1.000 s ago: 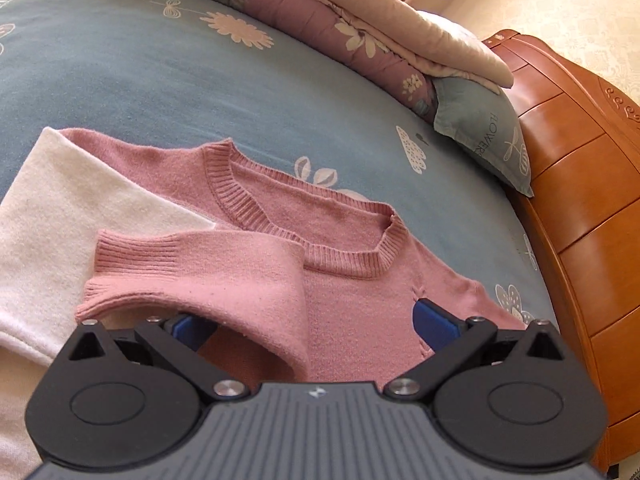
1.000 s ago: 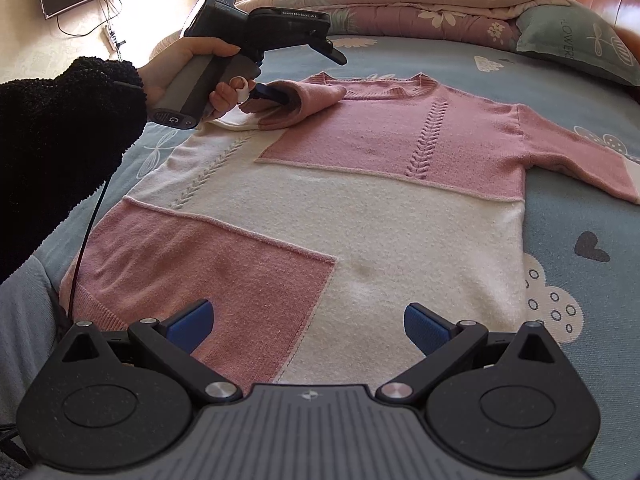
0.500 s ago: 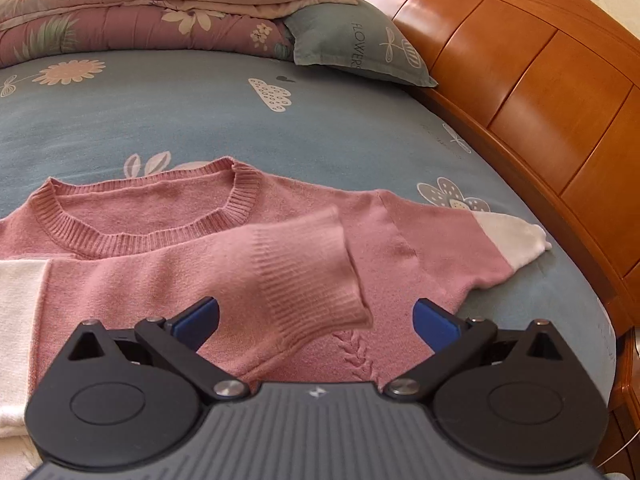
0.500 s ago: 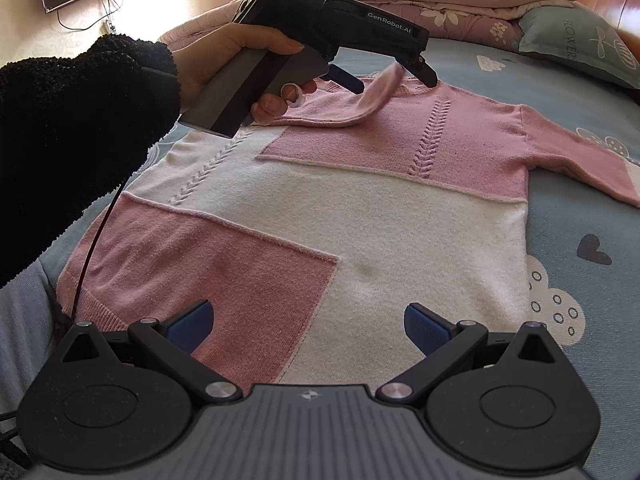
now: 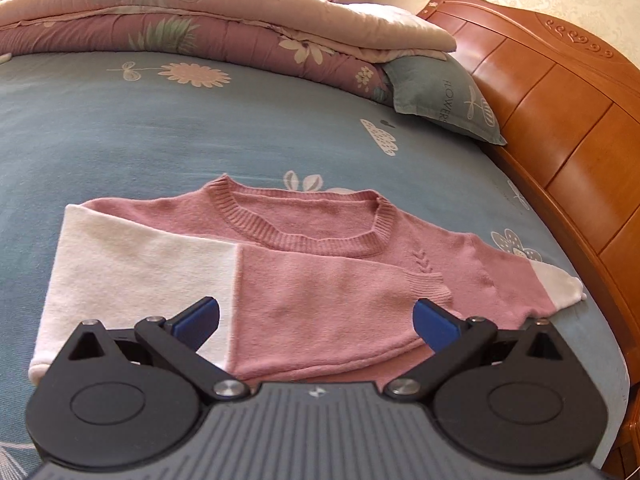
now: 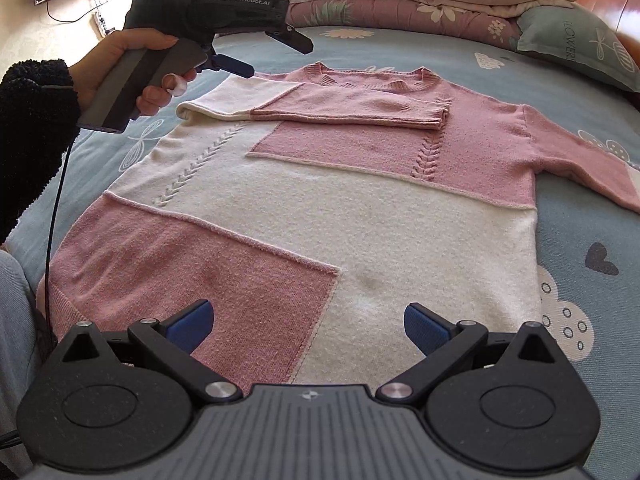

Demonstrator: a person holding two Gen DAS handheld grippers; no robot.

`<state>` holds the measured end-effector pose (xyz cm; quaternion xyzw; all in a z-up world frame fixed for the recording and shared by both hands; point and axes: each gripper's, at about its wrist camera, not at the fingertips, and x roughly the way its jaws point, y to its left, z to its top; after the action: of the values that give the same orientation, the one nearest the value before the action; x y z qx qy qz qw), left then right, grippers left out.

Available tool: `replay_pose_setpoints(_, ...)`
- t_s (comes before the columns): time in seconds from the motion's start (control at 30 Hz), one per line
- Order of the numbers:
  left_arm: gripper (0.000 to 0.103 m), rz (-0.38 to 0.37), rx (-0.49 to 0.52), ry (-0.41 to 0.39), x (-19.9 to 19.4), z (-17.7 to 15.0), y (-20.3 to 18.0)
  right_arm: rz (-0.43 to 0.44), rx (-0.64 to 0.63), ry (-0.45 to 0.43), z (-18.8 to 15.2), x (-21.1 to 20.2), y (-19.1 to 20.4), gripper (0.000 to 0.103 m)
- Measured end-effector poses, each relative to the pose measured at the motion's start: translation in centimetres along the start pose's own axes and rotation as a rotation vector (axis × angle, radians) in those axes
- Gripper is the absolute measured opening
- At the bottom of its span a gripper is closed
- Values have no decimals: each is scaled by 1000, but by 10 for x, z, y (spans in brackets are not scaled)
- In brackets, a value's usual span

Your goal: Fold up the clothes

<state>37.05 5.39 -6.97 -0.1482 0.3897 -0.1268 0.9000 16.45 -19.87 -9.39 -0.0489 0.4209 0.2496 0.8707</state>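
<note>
We see the left claw (image 5: 316, 316) with its blue fingers (image 5: 196, 314) spread apart and holding nothing, hovering just above the folded sleeve (image 5: 320, 300) of the pink-and-white sweater (image 6: 304, 208). That sleeve lies straight ahead of the claw, across the chest, its ribbed cuff (image 5: 430, 286) beyond the claw's right finger. The sweater's lower body is hidden beneath the left claw's housing in its own view.

From the right wrist view, the right claw (image 6: 306, 322) is likewise apart and empty, poised over the sweater's hem, which its black body cuts off from us. The sweater lies flat on the blue bed sheet (image 6: 580, 248), stretching forward from this claw. Its other sleeve (image 6: 576, 160) runs out ahead and to the right, and its end passes out of frame. The left claw appears far ahead to the left, gripped by a hand (image 6: 124, 68) in a dark sleeve (image 6: 32, 128); it seems clear of the fabric, though the angle leaves us unsure. A pillow (image 5: 444, 100) and folded quilt (image 5: 200, 20) lie beyond.
</note>
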Motion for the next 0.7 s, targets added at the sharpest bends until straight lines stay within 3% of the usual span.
replay_pose_setpoints(0.17, 101, 82, -161, 36, 12, -12, 55, -36, -66, 56, 0, 19, 15, 103)
replay_pose_setpoints(0.27, 102, 33, -198, -50, -10, -14, 64, -77, -121, 67, -1, 26, 24, 103)
replay_pose_setpoints(0.37, 102, 40, -198, -127, -30, -11, 67, -91, -144, 66, 0, 30, 27, 103)
replay_pose_setpoints(0.5, 102, 37, -241, -71, -15, -15, 85, -85, -136, 57, 0, 32, 25, 103)
replay_pose_setpoints(0.6, 102, 8, -251, -119, -18, -26, 90, -75, -139, 38, -1, 33, 23, 103)
replay_pose_setpoints(0.7, 102, 33, -192, -127, -28, -25, 82, -58, -155, -1, -7, 31, 21, 103)
